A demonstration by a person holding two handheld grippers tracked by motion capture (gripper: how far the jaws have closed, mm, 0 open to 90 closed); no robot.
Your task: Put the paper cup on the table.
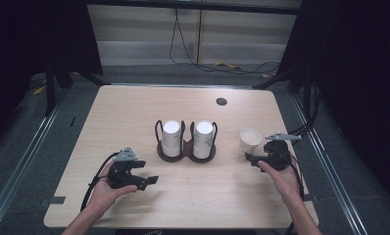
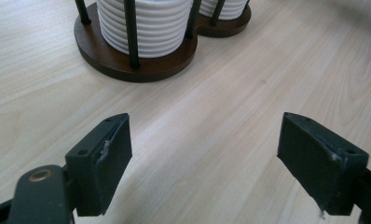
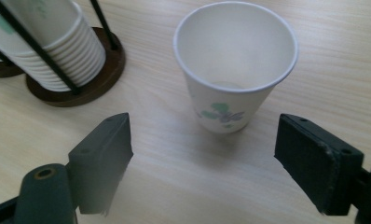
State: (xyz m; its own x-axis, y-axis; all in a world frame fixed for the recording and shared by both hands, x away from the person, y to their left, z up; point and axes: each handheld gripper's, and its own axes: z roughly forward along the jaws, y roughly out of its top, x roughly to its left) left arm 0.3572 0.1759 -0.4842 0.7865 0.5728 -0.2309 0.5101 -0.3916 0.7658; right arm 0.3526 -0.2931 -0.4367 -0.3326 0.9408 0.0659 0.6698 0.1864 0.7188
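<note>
An upright white paper cup [image 1: 250, 139] with a green flower print [image 3: 232, 70] stands alone at the right of the table. My right gripper [image 1: 257, 154] is just in front of it, jaws open; in the right gripper view [image 3: 202, 158] the cup stands a little beyond the pads, untouched. At mid table a dark wooden two-post cup holder [image 1: 185, 155] carries two stacks of upturned paper cups [image 1: 172, 138] [image 1: 203, 139]. My left gripper [image 1: 146, 172] rests open near the front left, pointing toward the holder [image 2: 137, 65], with only bare table between its pads [image 2: 204, 158].
The light wooden table [image 1: 134, 112] has a round cable hole [image 1: 221, 102] at the back right. Black wire uprights of the holder rise around each stack [image 3: 58, 42]. Cables lie on the floor beyond the far edge.
</note>
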